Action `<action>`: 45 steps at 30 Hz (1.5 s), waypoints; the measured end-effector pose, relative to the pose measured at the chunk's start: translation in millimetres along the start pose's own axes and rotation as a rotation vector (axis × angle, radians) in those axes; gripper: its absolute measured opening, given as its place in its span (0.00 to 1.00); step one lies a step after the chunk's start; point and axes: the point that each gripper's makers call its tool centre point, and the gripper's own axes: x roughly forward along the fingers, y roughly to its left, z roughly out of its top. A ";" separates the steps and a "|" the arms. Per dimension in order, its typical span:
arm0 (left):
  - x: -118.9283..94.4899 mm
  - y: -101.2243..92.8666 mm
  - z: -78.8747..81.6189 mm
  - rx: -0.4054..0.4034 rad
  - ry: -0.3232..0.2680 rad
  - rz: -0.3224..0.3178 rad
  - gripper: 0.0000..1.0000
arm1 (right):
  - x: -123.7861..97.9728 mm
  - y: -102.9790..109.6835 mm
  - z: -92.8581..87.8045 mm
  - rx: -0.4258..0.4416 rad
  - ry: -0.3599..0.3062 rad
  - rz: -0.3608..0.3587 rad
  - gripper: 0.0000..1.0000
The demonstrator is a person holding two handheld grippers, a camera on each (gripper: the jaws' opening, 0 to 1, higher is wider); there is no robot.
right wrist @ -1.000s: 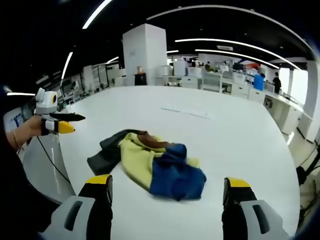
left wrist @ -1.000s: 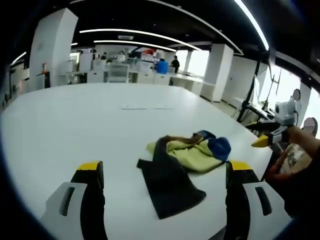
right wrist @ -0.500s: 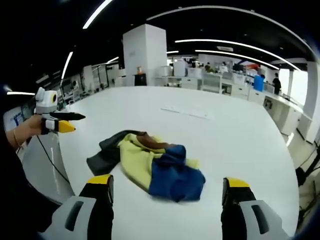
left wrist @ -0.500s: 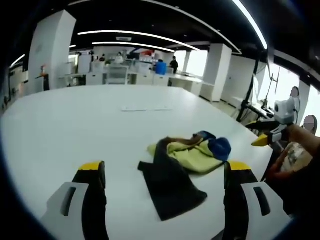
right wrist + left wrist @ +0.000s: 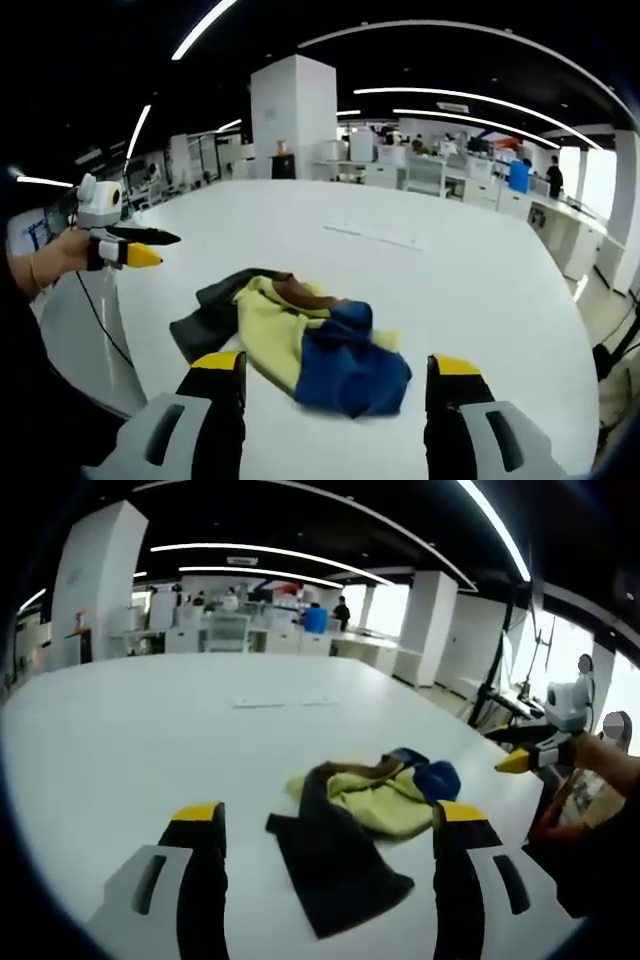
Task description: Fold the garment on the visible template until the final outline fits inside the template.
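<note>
Garment (image 5: 355, 825) lay crumpled and unfolded on tabletop (image 5: 120, 730); both tools, left (image 5: 325, 825) and right (image 5: 335, 372), had narrowed slightly, gaping and empty, folding unstarted.

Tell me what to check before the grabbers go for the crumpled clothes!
1. Garment in plain sight on the white table: ok, both views show it.
2. Garment flat and spread out: not ok, it lies in a crumpled heap of yellow, blue and dark cloth.
3. Left gripper open and empty: ok, jaws apart, nothing between them.
4. Right gripper open and empty: ok, jaws apart, above the cloth.
5. Template outline easy to find: cannot tell, no clear outline shows around the heap.
6. Table near the garment free of other things: ok, apart from a pale flat strip farther back.
</note>
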 end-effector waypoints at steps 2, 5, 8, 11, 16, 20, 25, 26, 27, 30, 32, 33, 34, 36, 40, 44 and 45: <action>2.2 0.2 0.6 -0.005 -0.010 -0.008 0.79 | 5.5 1.3 -4.2 -0.015 0.013 0.005 0.68; 6.3 -0.8 -0.6 -0.031 -0.017 -0.031 0.75 | 12.4 3.7 -5.8 -0.017 0.019 0.016 0.61; 12.5 -0.7 -5.3 -0.036 -0.003 -0.041 0.70 | 20.9 8.3 -6.4 -0.009 0.023 0.034 0.53; 16.9 -1.3 -8.0 -0.034 -0.001 -0.041 0.65 | 30.2 13.7 -6.8 -0.021 0.026 0.048 0.50; 27.3 -0.3 -17.3 -0.010 0.028 -0.055 0.61 | 47.4 23.2 -9.8 -0.057 0.051 0.083 0.48; 35.4 2.9 -26.3 0.001 0.060 -0.070 0.59 | 59.5 30.5 -12.6 -0.072 0.060 0.105 0.44; 42.7 4.8 -36.9 0.003 0.093 -0.095 0.58 | 74.9 37.7 -20.1 -0.088 0.082 0.126 0.39; 45.1 6.0 -39.9 0.000 0.102 -0.100 0.57 | 77.1 38.3 -21.2 -0.089 0.085 0.126 0.38; 46.4 6.5 -41.6 -0.004 0.108 -0.104 0.57 | 79.9 39.2 -23.2 -0.091 0.093 0.129 0.36; 52.2 8.1 -45.8 -0.029 0.113 -0.119 0.57 | 86.3 39.8 -27.1 -0.089 0.103 0.132 0.32; 55.9 9.0 -48.6 -0.043 0.122 -0.126 0.56 | 90.2 38.8 -27.4 -0.076 0.101 0.128 0.29; 57.9 9.4 -49.5 -0.045 0.124 -0.131 0.55 | 92.1 38.1 -27.3 -0.071 0.100 0.125 0.26; 59.5 9.9 -50.4 -0.048 0.127 -0.133 0.54 | 93.7 37.6 -27.4 -0.071 0.100 0.121 0.25; 62.9 11.1 -52.6 -0.033 0.135 -0.135 0.53 | 98.5 35.5 -28.7 -0.072 0.105 0.113 0.22; 68.3 15.0 -56.6 -0.042 0.148 -0.137 0.48 | 104.0 31.3 -29.7 -0.064 0.109 0.101 0.12; 71.3 15.9 -62.2 -0.046 0.165 -0.144 0.43 | 108.8 28.1 -31.9 -0.048 0.119 0.094 0.09; 71.7 15.7 -63.4 -0.046 0.167 -0.146 0.43 | 109.9 28.1 -32.5 -0.044 0.122 0.094 0.09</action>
